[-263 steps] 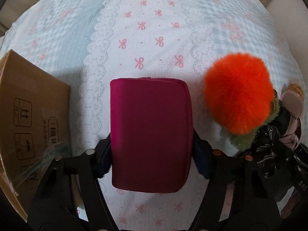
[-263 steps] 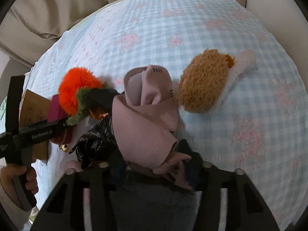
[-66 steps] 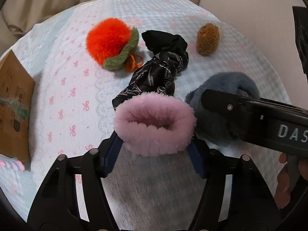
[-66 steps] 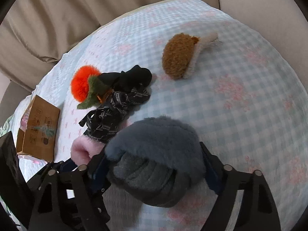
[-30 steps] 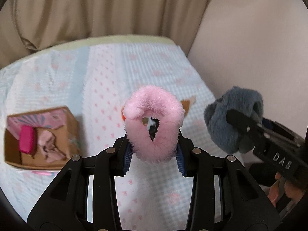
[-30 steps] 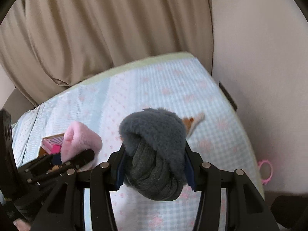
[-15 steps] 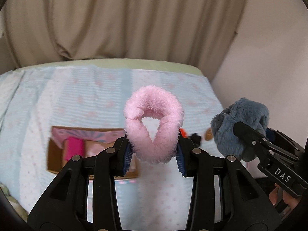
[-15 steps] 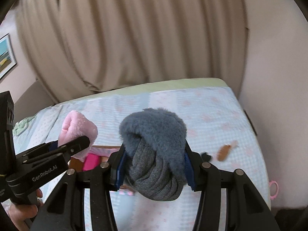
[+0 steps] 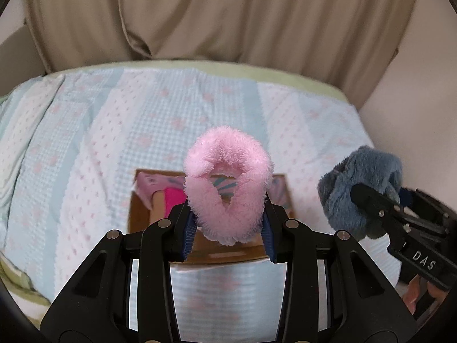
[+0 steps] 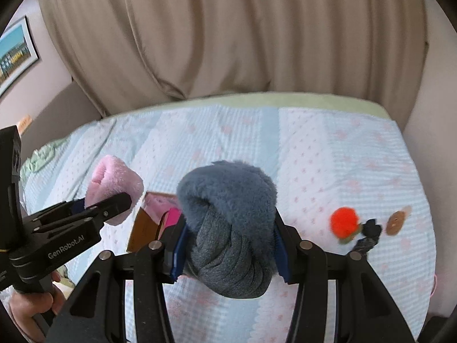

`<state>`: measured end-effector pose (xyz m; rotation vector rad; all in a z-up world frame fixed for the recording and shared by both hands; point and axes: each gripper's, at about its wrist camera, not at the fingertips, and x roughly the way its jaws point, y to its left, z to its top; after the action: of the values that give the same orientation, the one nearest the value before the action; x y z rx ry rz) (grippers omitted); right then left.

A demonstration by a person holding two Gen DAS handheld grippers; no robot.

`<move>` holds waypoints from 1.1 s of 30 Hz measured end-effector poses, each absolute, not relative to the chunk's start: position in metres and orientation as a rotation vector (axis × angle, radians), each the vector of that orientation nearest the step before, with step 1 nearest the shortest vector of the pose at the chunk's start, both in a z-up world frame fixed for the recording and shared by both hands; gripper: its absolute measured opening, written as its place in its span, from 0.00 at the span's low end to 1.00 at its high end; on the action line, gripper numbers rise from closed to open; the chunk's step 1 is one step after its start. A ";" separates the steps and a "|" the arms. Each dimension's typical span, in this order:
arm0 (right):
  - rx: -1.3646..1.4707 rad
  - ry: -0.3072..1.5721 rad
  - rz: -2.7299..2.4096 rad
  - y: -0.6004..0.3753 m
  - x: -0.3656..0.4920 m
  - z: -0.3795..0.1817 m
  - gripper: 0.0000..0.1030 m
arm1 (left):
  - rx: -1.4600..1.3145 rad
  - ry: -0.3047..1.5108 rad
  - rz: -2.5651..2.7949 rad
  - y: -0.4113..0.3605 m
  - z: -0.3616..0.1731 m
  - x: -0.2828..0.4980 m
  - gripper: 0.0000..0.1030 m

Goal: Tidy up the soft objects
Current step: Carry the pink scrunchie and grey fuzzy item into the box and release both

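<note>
Since the left gripper (image 9: 227, 225) clenches the pink fluffy slipper (image 9: 227, 183) just above the cardboard box (image 9: 142, 217) while the right gripper (image 10: 228, 253) grasps the grey slipper (image 10: 228, 223) beside it, an early release could drop either onto the bedspread (image 9: 100, 131).

We now carry pink fluffy item (image 9: 227, 183) and grey fluffy item (image 10: 228, 228) from the pile over to above the cardboard box (image 9: 140, 217).

The box (image 9: 137, 217) sits on the bed (image 9: 85, 131), open side up, with a pouch (image 9: 172, 197) inside at its left. A fluffy slipper (image 9: 228, 200) hangs above the box, a second slipper (image 9: 360, 188) to its right. A pompom (image 10: 344, 224) lies well right on the bed. A curtain (image 9: 228, 14) hangs behind.
</note>
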<state>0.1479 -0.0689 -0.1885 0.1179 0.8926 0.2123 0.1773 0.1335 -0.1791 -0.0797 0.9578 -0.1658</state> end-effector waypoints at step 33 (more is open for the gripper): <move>0.185 1.292 0.144 -0.017 0.250 -0.364 0.99 | 0.058 1.296 -0.300 0.153 -0.375 0.239 1.00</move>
<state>0.2504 -0.0169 -0.3644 0.1854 1.2921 0.1443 0.2389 0.1526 -0.3750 0.0576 1.2960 -0.3003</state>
